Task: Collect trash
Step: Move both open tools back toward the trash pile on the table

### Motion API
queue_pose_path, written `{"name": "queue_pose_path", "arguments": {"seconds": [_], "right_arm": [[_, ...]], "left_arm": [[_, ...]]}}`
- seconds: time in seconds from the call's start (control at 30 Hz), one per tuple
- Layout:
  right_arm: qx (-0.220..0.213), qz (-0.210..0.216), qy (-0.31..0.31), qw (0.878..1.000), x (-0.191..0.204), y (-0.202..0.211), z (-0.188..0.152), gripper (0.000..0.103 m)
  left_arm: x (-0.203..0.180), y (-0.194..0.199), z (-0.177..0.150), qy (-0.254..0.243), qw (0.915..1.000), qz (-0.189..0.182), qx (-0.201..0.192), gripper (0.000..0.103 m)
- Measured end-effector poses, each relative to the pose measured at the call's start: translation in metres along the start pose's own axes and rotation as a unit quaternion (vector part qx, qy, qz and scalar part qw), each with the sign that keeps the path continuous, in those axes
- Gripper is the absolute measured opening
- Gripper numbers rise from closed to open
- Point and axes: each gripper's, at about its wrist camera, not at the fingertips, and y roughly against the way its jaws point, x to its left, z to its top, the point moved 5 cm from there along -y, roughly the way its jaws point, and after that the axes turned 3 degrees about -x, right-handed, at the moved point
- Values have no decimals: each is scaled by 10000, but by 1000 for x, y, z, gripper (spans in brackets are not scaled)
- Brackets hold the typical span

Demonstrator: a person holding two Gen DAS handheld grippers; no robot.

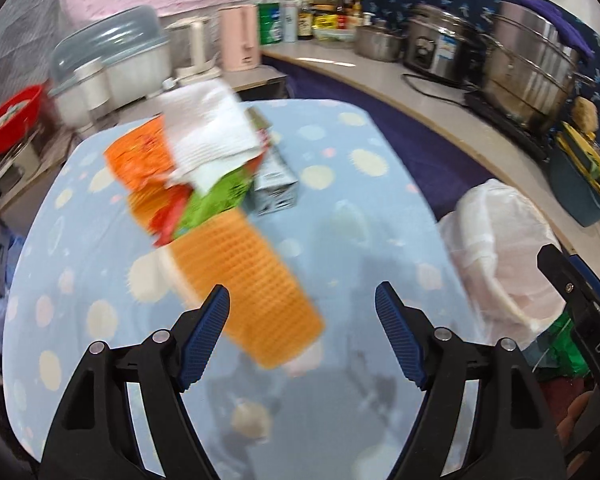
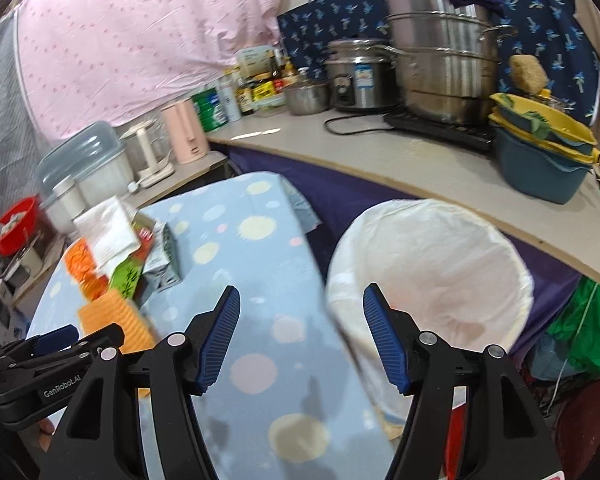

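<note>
Cluttered kitchen counters ring a table under a pale blue spotted cloth [image 1: 340, 184], where the trash sits in a blurred heap: a white paper napkin [image 1: 206, 132] on orange wrappers [image 1: 140, 152], a green packet [image 1: 216, 200] and a grey carton [image 1: 274, 182]. Just beside the table stands a bin lined with a white bag [image 2: 428, 264]. Over the cloth, the left gripper [image 1: 302, 306] and right gripper [image 2: 300, 312] both stand apart with nothing between their blue pads.

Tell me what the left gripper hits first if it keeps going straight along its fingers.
Most likely the orange mesh strip at the near end of the trash pile: it lies just ahead of the open left gripper, nearer its left finger. Motion blur leaves depth uncertain; the spotted tablecloth lies underneath.
</note>
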Motion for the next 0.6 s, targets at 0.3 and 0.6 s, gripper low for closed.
{"name": "queue_pose_path", "arguments": {"seconds": [0.3,0.6], "right_arm": [[529,520,249,9969,66,-30,-41,62],[1031,975,564,9883,117,-67,-67,62]], "left_arm": [[82,-4,-29,517,9978,328,244,72],[115,-15,-41,831,9958,149,355,78]]}}
